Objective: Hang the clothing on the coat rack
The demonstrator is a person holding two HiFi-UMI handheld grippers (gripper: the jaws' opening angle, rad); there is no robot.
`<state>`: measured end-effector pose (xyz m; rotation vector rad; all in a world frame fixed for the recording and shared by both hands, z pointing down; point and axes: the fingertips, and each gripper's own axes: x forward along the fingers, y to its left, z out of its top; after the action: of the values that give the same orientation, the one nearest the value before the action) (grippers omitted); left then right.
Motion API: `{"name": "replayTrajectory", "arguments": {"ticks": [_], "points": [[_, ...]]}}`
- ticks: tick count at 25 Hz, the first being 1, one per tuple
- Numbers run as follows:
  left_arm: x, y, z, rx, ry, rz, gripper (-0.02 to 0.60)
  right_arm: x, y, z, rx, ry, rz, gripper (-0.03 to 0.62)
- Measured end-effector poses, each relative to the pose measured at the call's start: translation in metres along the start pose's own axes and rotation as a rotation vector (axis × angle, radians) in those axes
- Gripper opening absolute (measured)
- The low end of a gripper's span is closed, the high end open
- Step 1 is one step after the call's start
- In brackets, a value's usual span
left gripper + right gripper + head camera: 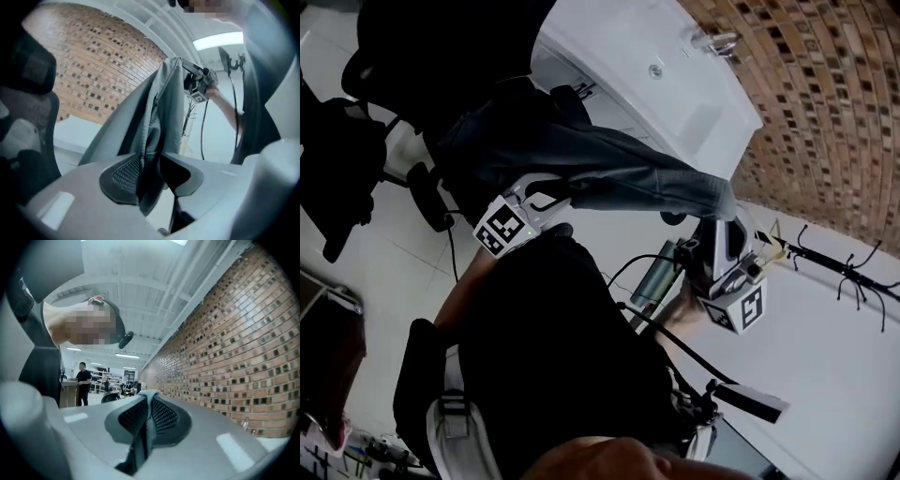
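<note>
Right gripper view first: the right gripper (149, 398) is clenched hard on a thin fold of the grey-blue garment (148, 427). The cloth is pinched flat between the two mesh pads and just peeks out at 12 o'clock. A brick wall (234, 343) fills everything from 1 to 4 o'clock, and a person (83, 380) stands far back at 9 o'clock.

Over to the left gripper view: the left gripper (154, 173) has its jaws apart, not clamping. The garment drops through the gap, lying against the pad at 9 o'clock, with a dark space between it and the other pad. From there the cloth climbs toward 1 o'clock, up to the other gripper. An office chair (28, 79) sits at 9 o'clock.

Head view now: the garment is strung in the air between the two grippers. The black coat rack (844, 267) stands at 3 o'clock, near the right gripper and clear of the cloth.
</note>
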<state>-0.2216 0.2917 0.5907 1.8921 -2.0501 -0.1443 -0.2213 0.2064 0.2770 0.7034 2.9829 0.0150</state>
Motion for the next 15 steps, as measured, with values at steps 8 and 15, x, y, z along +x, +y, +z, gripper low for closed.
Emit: {"name": "replayTrajectory", "arguments": {"ticks": [8,15], "points": [[0.080,-0.107,0.028,0.404,0.097,0.087,0.135,-0.163,-0.045,0.045,0.025,-0.134,-0.118,0.015],[0.134,-0.261,0.056,0.736,-0.124,-0.089,0.073,-0.298,-0.068,0.080,0.001,-0.189,-0.209,0.015]]}}
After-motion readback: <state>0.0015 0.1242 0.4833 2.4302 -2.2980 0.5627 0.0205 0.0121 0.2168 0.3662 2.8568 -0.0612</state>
